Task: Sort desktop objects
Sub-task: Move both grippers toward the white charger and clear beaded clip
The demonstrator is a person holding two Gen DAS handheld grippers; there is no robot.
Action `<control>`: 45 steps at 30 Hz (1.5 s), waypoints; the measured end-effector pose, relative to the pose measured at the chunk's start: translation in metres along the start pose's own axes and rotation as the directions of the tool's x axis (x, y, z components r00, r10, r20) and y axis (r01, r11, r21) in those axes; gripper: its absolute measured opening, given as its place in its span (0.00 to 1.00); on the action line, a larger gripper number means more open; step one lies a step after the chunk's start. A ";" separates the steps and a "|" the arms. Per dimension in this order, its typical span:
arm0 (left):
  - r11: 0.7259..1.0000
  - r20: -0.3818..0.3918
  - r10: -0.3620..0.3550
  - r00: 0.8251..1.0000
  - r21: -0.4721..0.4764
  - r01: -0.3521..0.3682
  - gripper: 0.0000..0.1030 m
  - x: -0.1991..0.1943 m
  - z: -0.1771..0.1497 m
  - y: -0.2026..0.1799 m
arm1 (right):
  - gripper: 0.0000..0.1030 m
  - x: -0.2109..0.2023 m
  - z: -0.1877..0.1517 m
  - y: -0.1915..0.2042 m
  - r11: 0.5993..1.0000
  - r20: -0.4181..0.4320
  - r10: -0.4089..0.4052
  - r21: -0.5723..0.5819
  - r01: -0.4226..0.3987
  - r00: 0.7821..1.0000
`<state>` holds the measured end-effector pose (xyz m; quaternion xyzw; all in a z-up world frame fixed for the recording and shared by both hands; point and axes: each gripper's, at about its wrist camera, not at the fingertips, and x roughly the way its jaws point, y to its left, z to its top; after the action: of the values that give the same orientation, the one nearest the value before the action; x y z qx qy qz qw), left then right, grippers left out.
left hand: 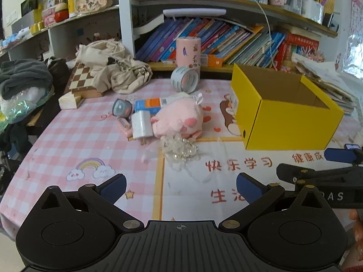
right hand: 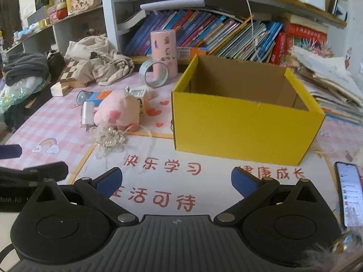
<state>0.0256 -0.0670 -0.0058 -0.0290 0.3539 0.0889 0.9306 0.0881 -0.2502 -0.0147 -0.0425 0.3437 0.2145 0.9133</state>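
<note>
Both my grippers, left gripper (left hand: 180, 187) and right gripper (right hand: 177, 182), hang spread and empty, while the pink plush toy (left hand: 179, 119) clutter sits left of the open yellow cardboard box (right hand: 245, 117), on the table (left hand: 90, 140), probably the sorting bin.

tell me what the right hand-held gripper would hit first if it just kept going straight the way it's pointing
Most likely the yellow box: its near wall stands straight ahead of the open right hand-held gripper, with only bare printed mat between them. Height is hard to judge, so it might skim the mat first.
</note>
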 end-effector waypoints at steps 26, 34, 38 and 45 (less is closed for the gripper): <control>0.993 -0.001 -0.068 0.998 0.093 0.068 1.00 0.046 0.044 0.065 | 1.00 0.043 0.034 0.043 0.999 -0.002 -0.005 0.041 0.005 1.000; 0.989 -0.004 -0.102 0.995 0.104 0.101 1.00 0.070 0.058 0.107 | 1.00 0.069 0.046 0.082 0.999 -0.010 -0.040 0.034 0.041 0.999; 0.988 -0.024 -0.118 0.993 0.101 0.119 1.00 0.083 0.060 0.124 | 1.00 0.083 0.049 0.099 0.998 -0.033 -0.058 0.030 0.059 0.998; 0.987 -0.067 -0.134 0.989 0.083 0.139 1.00 0.105 0.060 0.149 | 0.90 0.107 0.054 0.123 0.998 -0.080 -0.066 0.001 0.066 0.995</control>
<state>0.1140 0.1015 -0.0297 -0.0151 0.3829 0.0084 0.9236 0.1405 -0.0879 -0.0342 -0.0608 0.3790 0.1818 0.9053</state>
